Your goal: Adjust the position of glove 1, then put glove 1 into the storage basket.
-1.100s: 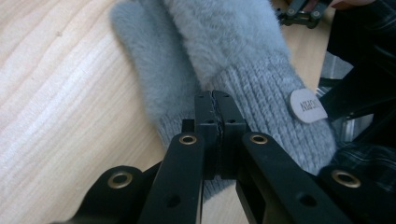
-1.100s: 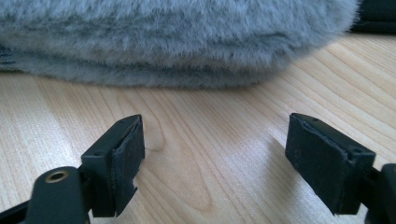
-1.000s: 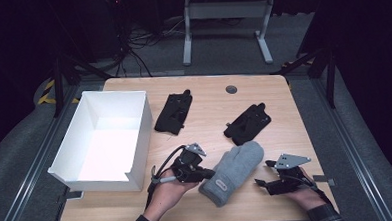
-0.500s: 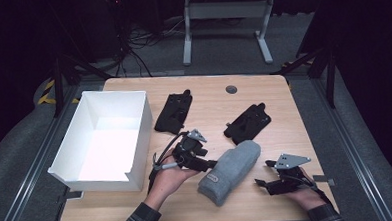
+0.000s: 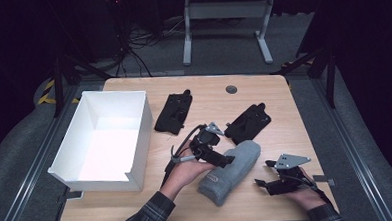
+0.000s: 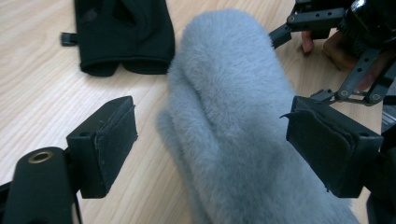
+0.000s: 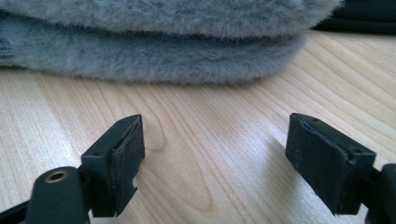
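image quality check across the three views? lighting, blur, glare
High view: room is dark around the lit wooden table; the white open box floor is nearly blown out, and the picture is soft. Left gripper view: evenly lit, the fluffy grey mitten and the left tool are sharp. Right gripper view: sheen on the wood between the pads, near pads slightly soft, fur crisp.

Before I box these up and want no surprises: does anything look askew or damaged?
Nothing damaged. The grey fleece mitten lies diagonally, its tip close to one black glove; the other black glove sits apart beside the white box.
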Available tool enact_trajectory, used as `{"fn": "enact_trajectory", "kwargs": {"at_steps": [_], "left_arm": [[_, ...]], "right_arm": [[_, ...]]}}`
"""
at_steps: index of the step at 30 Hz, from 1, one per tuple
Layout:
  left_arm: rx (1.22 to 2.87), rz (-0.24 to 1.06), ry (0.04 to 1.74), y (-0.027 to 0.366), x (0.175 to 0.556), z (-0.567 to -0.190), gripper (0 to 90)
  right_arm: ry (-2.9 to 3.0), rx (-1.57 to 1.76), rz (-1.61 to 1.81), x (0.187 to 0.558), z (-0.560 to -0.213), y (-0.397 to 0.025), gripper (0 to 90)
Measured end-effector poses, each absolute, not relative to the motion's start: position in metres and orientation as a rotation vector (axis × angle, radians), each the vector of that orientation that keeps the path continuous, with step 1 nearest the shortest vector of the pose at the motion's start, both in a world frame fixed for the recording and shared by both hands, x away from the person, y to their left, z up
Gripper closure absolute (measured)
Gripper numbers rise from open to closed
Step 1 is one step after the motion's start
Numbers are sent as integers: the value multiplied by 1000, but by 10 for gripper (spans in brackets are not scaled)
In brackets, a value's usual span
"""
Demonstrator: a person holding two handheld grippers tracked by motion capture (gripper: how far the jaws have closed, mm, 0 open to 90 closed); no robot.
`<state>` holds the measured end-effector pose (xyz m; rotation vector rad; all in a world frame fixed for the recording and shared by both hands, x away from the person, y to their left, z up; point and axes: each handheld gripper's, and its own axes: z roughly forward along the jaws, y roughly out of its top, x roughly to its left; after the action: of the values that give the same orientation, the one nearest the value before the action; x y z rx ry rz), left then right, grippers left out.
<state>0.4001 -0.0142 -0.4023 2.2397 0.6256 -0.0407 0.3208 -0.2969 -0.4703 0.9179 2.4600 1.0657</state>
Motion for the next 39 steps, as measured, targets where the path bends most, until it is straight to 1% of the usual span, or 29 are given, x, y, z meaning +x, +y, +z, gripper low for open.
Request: {"fn": "enact_trajectory", "kwargs": {"at_steps": [7,14,17,21,24,27,30,32,33,36,39], "left_arm": [[2295,-61,636,-26,400,-418,159],[2324,-119,663,-32,400,-437,145],[2327,-135,681,-32,401,-443,145],[2323,-191,698,-31,403,-453,146],[2337,-189,682,-34,402,-454,159],[2343,-197,659,-35,400,-453,210],[2343,-226,647,-35,400,-453,286],[2342,-237,648,-35,400,-453,362],[2338,-254,645,-36,399,-453,362],[2363,-289,641,-38,399,-451,459],[2377,-294,634,-39,399,-449,553]], "right_arm": [[2460,916,1067,321,-470,-297,203],[2462,912,1067,320,-470,-297,202],[2463,909,1067,320,-470,-297,202],[2464,908,1068,320,-470,-297,201],[2464,908,1067,320,-470,-297,200],[2465,907,1069,320,-470,-296,200],[2465,908,1069,320,-470,-296,199],[2465,908,1068,320,-470,-296,199],[2464,908,1068,320,-470,-296,199],[2464,908,1068,320,-471,-296,198],[2464,908,1067,320,-471,-296,197]]}}
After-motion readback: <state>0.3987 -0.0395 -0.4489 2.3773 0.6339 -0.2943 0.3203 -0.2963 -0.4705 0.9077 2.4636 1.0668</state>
